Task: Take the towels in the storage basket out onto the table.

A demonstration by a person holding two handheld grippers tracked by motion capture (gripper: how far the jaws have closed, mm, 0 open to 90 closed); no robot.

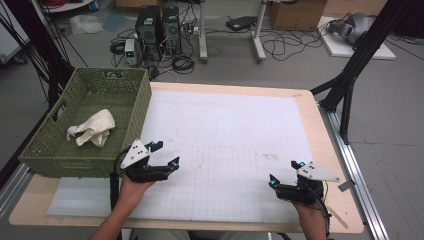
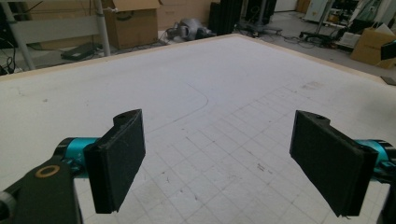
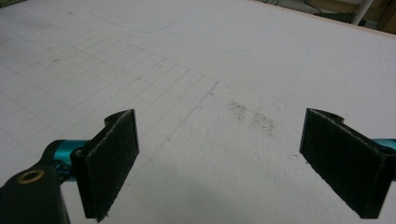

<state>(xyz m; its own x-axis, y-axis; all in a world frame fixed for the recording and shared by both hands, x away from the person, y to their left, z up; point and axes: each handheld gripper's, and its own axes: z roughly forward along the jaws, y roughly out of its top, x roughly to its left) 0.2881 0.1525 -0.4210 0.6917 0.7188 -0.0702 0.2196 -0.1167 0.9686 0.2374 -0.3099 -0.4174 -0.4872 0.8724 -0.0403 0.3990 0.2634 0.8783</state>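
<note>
Green basket (image 1: 130, 107) holds cloth (image 1: 94, 127) — left gripper (image 1: 165, 155), right gripper (image 1: 283, 173) both gape, empty.

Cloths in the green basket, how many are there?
1. A cream cloth lies crumpled on the floor of the green basket, toward its left side. More could hide behind the near wall.

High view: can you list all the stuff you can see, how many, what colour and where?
Basket: one, green, woven, on the table's far left corner.
Cloth: one, cream, crumpled inside the basket.
Mat: one, white with a grid, covering the table top.
Table: one, pale wood.
Computer towers: two, black, on the floor beyond the table.
Left claw: one, black, open, beside the basket.
Right claw: one, black, open, near right.
</note>
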